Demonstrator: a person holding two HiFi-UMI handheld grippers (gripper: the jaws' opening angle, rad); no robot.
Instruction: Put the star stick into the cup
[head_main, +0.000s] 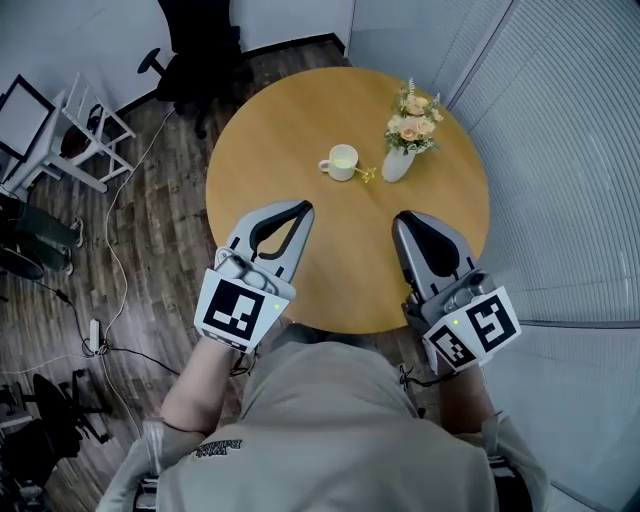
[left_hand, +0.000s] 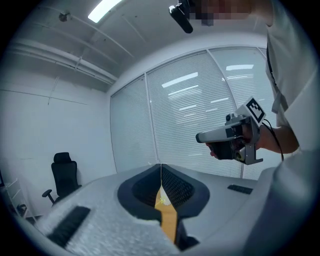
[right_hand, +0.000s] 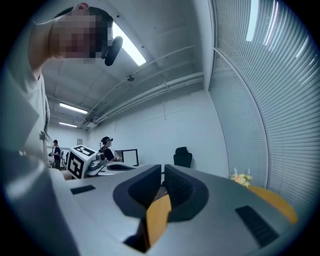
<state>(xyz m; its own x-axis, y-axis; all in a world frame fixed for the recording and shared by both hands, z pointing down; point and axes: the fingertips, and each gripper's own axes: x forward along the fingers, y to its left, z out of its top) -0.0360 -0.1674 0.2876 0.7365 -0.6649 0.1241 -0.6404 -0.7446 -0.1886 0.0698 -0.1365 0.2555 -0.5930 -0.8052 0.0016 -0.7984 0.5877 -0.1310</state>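
Observation:
A white cup stands upright on the round wooden table, past its middle. The yellow star stick lies flat on the table just right of the cup, between it and a white vase of flowers. My left gripper hovers over the near part of the table, its jaws meeting at the tips with nothing held. My right gripper hangs level with it to the right, also shut and empty. Both are well short of the cup and stick. The left gripper view and the right gripper view show the tips together.
A black office chair stands beyond the table's far left edge. A white rack and cables lie on the wooden floor to the left. A blind-covered wall runs close along the right.

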